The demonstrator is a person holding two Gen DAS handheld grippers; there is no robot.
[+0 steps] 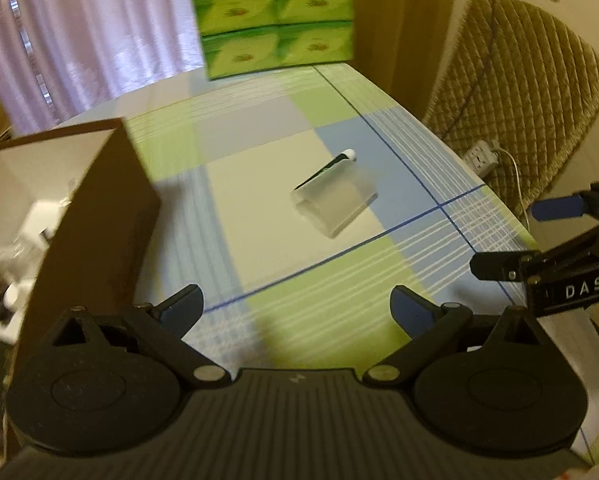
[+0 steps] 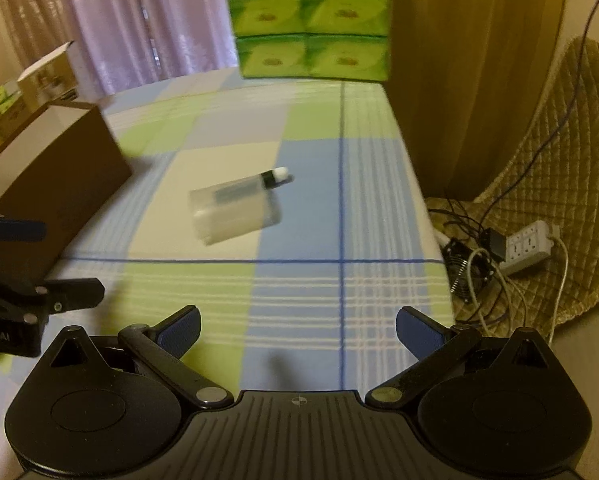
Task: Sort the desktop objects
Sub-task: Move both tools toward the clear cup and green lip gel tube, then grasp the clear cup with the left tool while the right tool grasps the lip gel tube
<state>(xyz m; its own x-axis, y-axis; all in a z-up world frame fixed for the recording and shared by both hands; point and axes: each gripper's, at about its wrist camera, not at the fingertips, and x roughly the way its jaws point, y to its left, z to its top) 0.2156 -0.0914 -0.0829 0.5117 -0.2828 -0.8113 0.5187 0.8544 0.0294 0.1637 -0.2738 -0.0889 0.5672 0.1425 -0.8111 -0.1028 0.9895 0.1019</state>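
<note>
Case (image 2: 235, 210) is the target: translucent, lying flat on the cloth (image 2: 299, 300), a pen (image 2: 273, 178) sticking out past its far right end. My right gripper (image 2: 297, 334) is spread wide, empty, case ahead and slightly left, well apart. Left gripper (image 1: 295, 308) is also wide, empty, case (image 1: 333, 200) ahead-right. Long axis runs near-left to far-right. I judge right is nearer. Box (image 1: 79, 208) sits left of the case.

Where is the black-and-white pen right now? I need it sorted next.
In both wrist views the pen lies mid-table on the checked cloth, against the far edge of a translucent case, right of the cardboard box.
</note>
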